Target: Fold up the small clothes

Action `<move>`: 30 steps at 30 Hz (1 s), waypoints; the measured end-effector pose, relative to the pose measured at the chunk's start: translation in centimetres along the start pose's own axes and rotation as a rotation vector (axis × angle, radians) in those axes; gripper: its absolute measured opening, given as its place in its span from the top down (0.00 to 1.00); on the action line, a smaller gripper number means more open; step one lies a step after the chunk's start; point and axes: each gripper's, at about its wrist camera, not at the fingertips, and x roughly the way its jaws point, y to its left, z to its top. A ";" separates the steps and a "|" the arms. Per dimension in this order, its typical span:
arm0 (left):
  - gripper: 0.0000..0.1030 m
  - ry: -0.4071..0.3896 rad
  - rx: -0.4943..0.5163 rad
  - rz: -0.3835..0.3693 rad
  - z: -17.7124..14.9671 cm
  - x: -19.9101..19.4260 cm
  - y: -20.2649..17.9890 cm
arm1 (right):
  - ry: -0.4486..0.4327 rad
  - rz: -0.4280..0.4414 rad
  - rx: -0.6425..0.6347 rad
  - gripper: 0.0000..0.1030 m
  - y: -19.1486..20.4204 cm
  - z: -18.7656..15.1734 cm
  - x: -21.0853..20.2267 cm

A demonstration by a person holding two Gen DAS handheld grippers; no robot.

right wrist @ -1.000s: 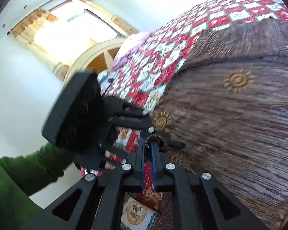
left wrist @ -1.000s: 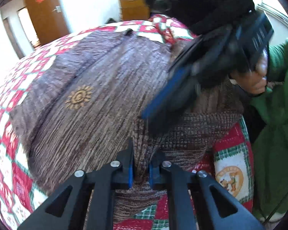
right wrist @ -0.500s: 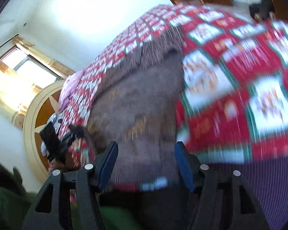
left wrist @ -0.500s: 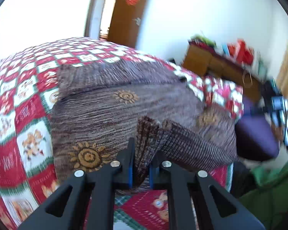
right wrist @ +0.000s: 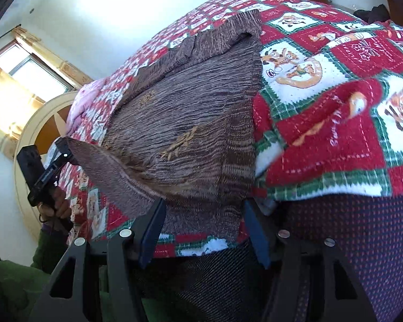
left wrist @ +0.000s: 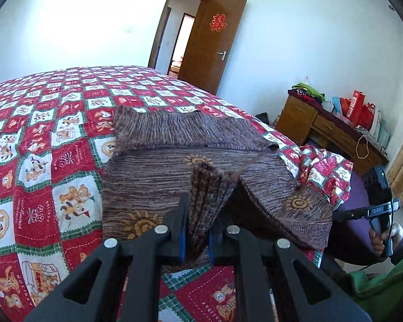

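A brown striped knit sweater (left wrist: 174, 166) with orange sun motifs was spread flat beyond the fingers, one sleeve folded across its far end. Its ribbed hem was bunched and raised between the left fingers (left wrist: 182, 230). A hem corner hung between the spread right fingers (right wrist: 153, 230).

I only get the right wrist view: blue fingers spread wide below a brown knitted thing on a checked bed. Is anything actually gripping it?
Observer: Yes. The left gripper has its fingers closed on the bunched ribbed hem of the brown sweater.
Operator: Is the rest lying flat?
Observer: Mostly. One sleeve is folded across the far end.
Operator: What is behind the bed?
Observer: An open wooden door with a red paper sign.
Operator: Any furniture?
Observer: A wooden desk piled with red bags stands to the right.
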 end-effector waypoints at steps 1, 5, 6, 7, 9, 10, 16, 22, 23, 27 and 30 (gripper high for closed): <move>0.88 0.003 0.001 0.001 0.0 0.1 0.0 | 0.005 0.000 -0.004 0.41 0.1 0.1 0.2; 0.88 0.010 -0.002 0.008 0.0 0.5 0.0 | 0.002 -0.039 -0.014 0.46 0.5 0.5 0.6; 0.88 0.008 -0.004 0.008 0.1 0.5 0.1 | 0.012 -0.054 -0.031 0.67 0.7 0.6 0.8; 0.88 0.005 -0.006 0.008 0.2 0.4 0.0 | 0.024 -0.052 -0.029 0.69 0.7 0.7 1.1; 0.88 -0.004 -0.010 0.000 0.6 0.1 0.0 | 0.032 -0.029 0.000 0.72 0.3 0.9 1.2; 0.88 -0.008 -0.013 -0.003 0.8 0.0 0.0 | 0.043 -0.020 0.012 0.74 0.1 1.1 1.3; 0.88 -0.012 -0.059 0.013 2.1 0.1 0.9 | 0.101 0.106 0.007 0.93 0.7 3.7 0.2; 0.88 -0.015 -0.085 0.037 2.8 1.2 2.3 | 0.017 0.174 -0.038 0.93 1.7 7.6 -1.4; 0.88 -0.014 -0.098 0.046 3.1 1.5 2.6 | -0.005 0.172 -0.039 0.93 1.7 8.4 -1.2; 0.88 0.022 -0.181 0.118 4.3 3.6 4.9 | -0.120 0.191 0.030 0.93 0.4 12.5 0.6; 0.88 0.083 -0.242 0.168 4.7 5.9 6.8 | -0.202 0.107 0.113 0.91 -1.7 15.0 1.9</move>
